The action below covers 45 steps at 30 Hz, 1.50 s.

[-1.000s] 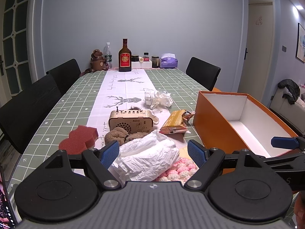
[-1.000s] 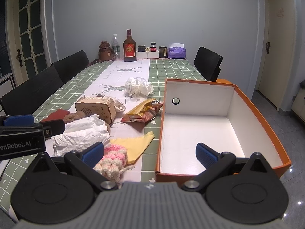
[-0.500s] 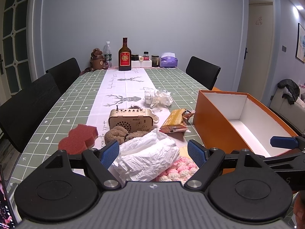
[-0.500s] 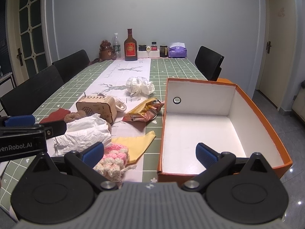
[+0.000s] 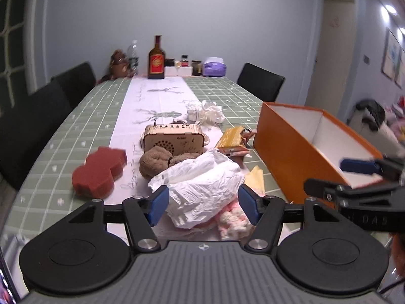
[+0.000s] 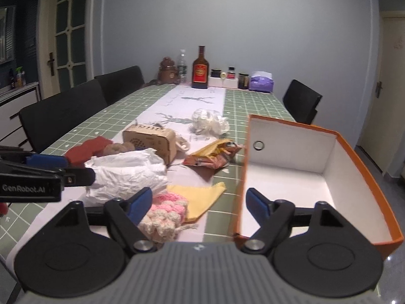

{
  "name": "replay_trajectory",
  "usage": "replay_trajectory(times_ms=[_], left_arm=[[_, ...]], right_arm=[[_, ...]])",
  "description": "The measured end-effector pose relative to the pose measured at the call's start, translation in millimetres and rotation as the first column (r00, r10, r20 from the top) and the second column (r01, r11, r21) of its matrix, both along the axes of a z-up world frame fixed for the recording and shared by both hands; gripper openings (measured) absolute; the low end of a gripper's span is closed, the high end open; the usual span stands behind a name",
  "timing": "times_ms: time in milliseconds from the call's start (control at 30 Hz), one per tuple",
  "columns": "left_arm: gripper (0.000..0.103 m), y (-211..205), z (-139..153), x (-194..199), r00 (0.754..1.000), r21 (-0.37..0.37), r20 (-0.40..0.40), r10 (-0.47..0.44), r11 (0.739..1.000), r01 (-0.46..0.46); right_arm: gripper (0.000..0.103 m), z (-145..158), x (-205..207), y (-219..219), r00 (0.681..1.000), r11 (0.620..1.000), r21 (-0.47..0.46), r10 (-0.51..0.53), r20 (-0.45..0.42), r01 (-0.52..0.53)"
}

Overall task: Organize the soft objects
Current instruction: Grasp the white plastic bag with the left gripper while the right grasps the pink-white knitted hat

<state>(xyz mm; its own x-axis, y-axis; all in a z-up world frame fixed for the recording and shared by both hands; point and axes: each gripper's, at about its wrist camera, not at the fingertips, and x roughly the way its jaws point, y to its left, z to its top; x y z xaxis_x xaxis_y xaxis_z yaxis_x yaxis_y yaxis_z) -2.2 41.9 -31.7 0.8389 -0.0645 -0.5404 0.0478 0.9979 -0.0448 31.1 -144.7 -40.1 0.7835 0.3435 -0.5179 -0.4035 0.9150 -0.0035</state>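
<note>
"GenRobot.AI" on left claw (image 6: 45, 171); "RADIO", seemingly, on wooden radio (image 5: 173, 138).

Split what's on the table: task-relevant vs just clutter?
Job:
red sponge
brown plush
white plastic bag
pink crochet piece
yellow cloth
orange box

Clutter:
wooden radio
snack packet
liquor bottle
tissue pack

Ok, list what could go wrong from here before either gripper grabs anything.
1. The white plastic bag lies over the pink crochet piece; the open left gripper may catch both together.
2. The wooden radio sits right behind the brown plush, so a deep reach could knock it.
3. The orange box hangs past the table edge; a push might tip it.
</note>
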Motion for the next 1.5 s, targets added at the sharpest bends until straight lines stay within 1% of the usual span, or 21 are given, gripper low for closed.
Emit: replay_trajectory(times_ms=[67, 133, 200, 267, 333, 367, 500, 633, 667, 733, 800, 833, 900, 1000, 1100, 1167, 1267, 1367, 1400, 1433, 1500], left_arm=[[0.074, 0, 0, 2, 0.999, 0.053, 0.018, -0.031, 0.998, 0.030], [0.076, 0, 3, 6, 0.997, 0.092, 0.042, -0.071, 0.994, 0.067], [0.085, -1, 6, 12, 0.989, 0.134, 0.070, -0.127, 0.984, 0.117], [0.085, -4, 4, 20, 0.984, 0.177, 0.069, -0.163, 0.973, 0.149], [0.085, -9, -1, 27, 0.978, 0.224, 0.051, -0.203, 0.956, 0.187], [0.085, -12, -6, 30, 0.975, 0.249, 0.037, -0.219, 0.947, 0.203], [0.085, -18, -28, 42, 0.963, 0.329, -0.033, -0.268, 0.907, 0.263], [0.085, -23, -49, 51, 0.961, 0.418, -0.060, -0.270, 0.868, 0.270], [0.085, -25, -53, 52, 0.960, 0.431, -0.063, -0.274, 0.860, 0.274], [0.083, -26, -58, 56, 0.959, 0.440, -0.080, -0.271, 0.854, 0.278], [0.066, -27, -61, 59, 0.961, 0.446, -0.091, -0.263, 0.852, 0.275], [0.063, -28, -62, 59, 0.962, 0.446, -0.089, -0.259, 0.853, 0.271], [0.051, -28, -62, 60, 0.965, 0.438, -0.084, -0.249, 0.861, 0.260], [0.039, -27, -63, 61, 0.970, 0.420, -0.082, -0.230, 0.875, 0.243], [0.028, -25, -59, 58, 0.976, 0.410, -0.059, -0.208, 0.887, 0.214], [0.022, -21, -52, 54, 0.980, 0.357, -0.043, -0.196, 0.913, 0.198], [0.019, -8, -36, 48, 0.989, 0.247, -0.007, -0.151, 0.958, 0.148], [0.019, 9, -18, 40, 0.996, 0.123, 0.024, -0.086, 0.989, 0.083], [0.019, 15, -14, 38, 0.997, 0.082, 0.027, -0.065, 0.995, 0.063], [0.019, 20, -10, 36, 0.999, 0.049, 0.027, -0.043, 0.998, 0.042], [0.019, 29, -6, 32, 0.999, -0.006, 0.033, -0.003, 1.000, 0.003]], right_arm=[[0.072, -2, 3, 9, 0.999, 0.999, -0.010, 0.043, -0.004, -0.043], [0.059, -4, 9, 17, 0.996, 0.996, -0.016, 0.083, -0.013, -0.084], [0.053, -6, 19, 25, 0.993, 0.994, -0.019, 0.108, -0.035, -0.109], [0.049, -9, 31, 28, 0.992, 0.994, -0.011, 0.112, -0.056, -0.112], [0.038, -11, 41, 29, 0.991, 0.993, -0.009, 0.117, -0.072, -0.118], [0.037, -12, 46, 30, 0.989, 0.992, -0.010, 0.122, -0.084, -0.123], [0.037, -16, 63, 31, 0.979, 0.989, 0.020, 0.150, -0.140, -0.149], [0.037, -23, 70, 40, 0.970, 0.986, 0.027, 0.166, -0.176, -0.164], [0.037, -26, 71, 42, 0.968, 0.985, 0.028, 0.170, -0.184, -0.168], [0.037, -29, 75, 45, 0.965, 0.985, 0.031, 0.170, -0.201, -0.168], [0.037, -32, 78, 45, 0.963, 0.986, 0.036, 0.166, -0.213, -0.162], [0.037, -32, 79, 46, 0.963, 0.987, 0.037, 0.164, -0.215, -0.159], [0.037, -34, 80, 46, 0.962, 0.987, 0.034, 0.162, -0.218, -0.158], [0.038, -37, 81, 46, 0.962, 0.987, 0.031, 0.160, -0.222, -0.157], [0.039, -38, 79, 48, 0.962, 0.986, 0.018, 0.164, -0.217, -0.164], [0.039, -39, 78, 48, 0.962, 0.985, 0.013, 0.169, -0.215, -0.170], [0.041, -39, 74, 47, 0.963, 0.984, 0.011, 0.176, -0.205, -0.177], [0.059, -39, 70, 47, 0.962, 0.982, 0.018, 0.187, -0.199, -0.187], [0.068, -40, 67, 49, 0.962, 0.982, 0.021, 0.189, -0.198, -0.189], [0.074, -41, 65, 50, 0.962, 0.982, 0.025, 0.189, -0.197, -0.188], [0.078, -45, 63, 54, 0.962, 0.984, 0.033, 0.180, -0.207, -0.178]])
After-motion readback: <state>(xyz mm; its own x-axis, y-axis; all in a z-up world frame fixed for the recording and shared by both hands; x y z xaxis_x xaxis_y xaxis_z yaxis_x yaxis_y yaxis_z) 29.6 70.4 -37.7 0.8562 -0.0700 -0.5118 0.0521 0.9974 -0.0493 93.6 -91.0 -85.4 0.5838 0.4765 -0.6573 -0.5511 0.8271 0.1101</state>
